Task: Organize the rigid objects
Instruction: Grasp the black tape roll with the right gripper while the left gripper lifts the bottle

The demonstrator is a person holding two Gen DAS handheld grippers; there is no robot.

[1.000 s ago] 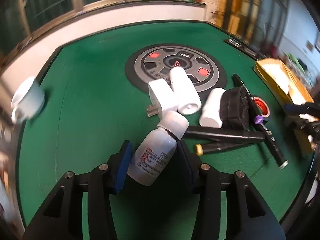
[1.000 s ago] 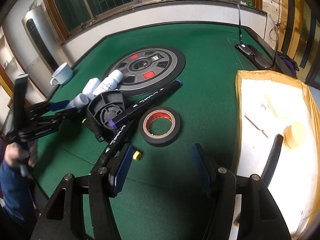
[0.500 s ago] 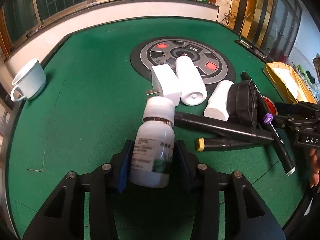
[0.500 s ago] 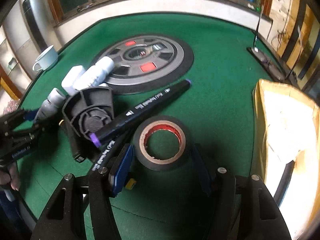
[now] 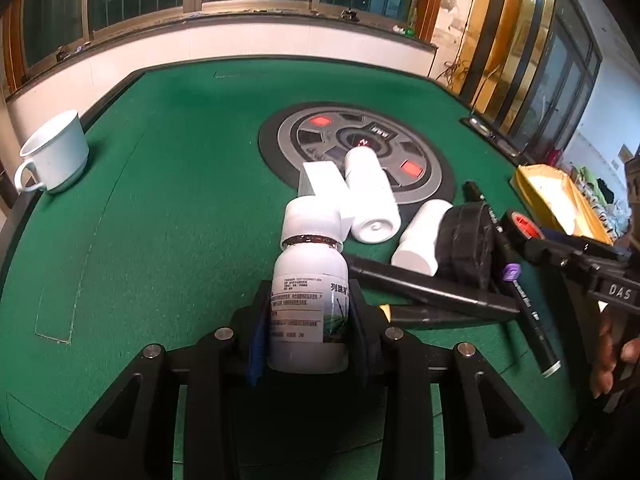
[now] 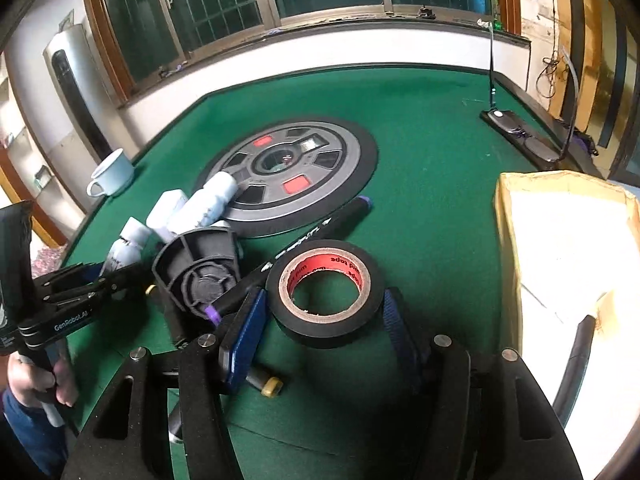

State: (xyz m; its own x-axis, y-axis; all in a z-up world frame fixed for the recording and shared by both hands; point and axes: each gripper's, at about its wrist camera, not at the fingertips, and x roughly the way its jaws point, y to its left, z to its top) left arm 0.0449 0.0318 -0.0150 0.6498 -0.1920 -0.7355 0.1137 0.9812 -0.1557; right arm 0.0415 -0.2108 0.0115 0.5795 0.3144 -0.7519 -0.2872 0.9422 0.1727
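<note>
White ceramic cup (image 5: pixel 54 152) — stood at the far left edge of the green felt table (image 5: pixel 180 208).

Small white-capped plastic bottle with printed label (image 5: pixel 308 292) — upright, label text too small to be read; clamped at its lower body by the left gripper (image 5: pixel 308 332), both pads pressed on its sides.

Black marker pens (image 5: pixel 432 292) — laid just right of the bottle.

Black roll of tape with red core (image 6: pixel 326 292) — "tape" is printed inside the core; set between the jaws of the right gripper (image 6: pixel 324 332), roughly half open; whether it is gripped cannot be told.

Yellow-rimmed tray (image 6: pixel 508 216) — far right.
</note>
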